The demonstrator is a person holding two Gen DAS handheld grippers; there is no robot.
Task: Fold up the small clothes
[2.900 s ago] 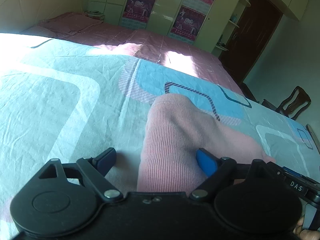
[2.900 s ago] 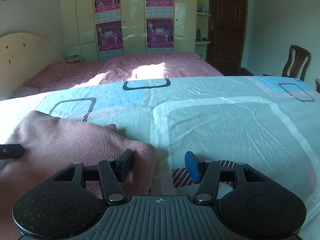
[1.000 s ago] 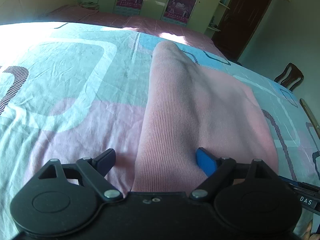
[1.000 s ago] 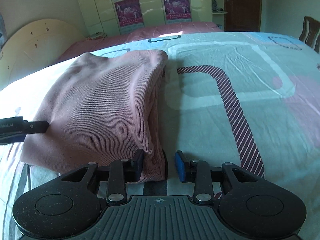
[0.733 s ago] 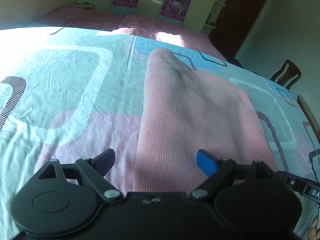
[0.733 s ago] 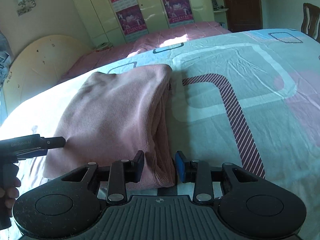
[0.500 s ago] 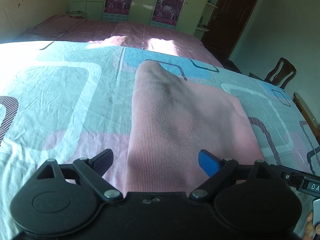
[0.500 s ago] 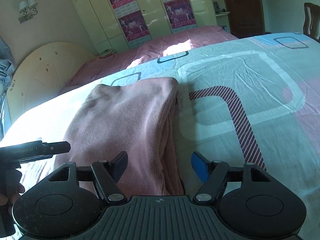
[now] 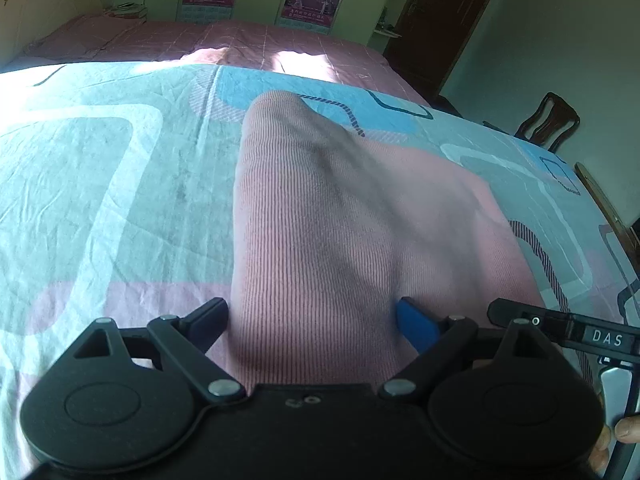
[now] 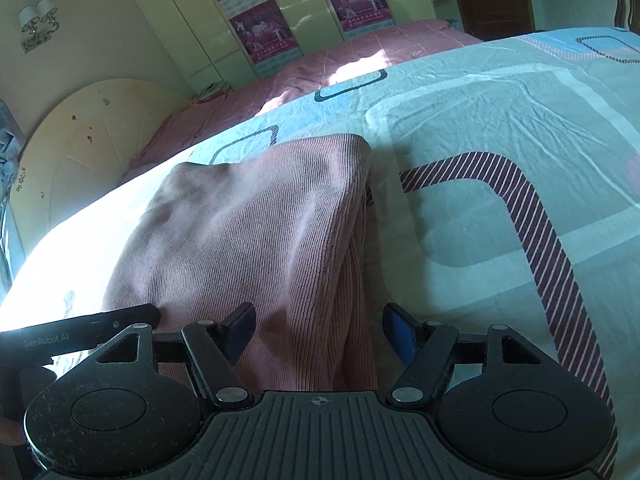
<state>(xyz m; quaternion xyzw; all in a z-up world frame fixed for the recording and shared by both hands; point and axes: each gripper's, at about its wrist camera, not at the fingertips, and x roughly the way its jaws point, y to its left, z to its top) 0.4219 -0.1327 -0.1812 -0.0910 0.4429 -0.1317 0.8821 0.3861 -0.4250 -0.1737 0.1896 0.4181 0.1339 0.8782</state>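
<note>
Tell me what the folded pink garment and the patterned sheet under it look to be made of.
Folded pink garment: looks like a soft ribbed knit, matte; fine parallel ribs run along it and the folded edge is thick and rounded. The fibre cannot be told.

Patterned pale green and blue bed sheet: looks like a thin woven fabric, perhaps cotton, matte; it lies flat with many fine sharp creases and a printed pattern.

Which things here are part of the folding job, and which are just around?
In the job:
pink sweater
left gripper
right gripper
patterned bedsheet it lies on

Just around:
wooden chair
posters on the wardrobe
headboard
wall lamp
</note>
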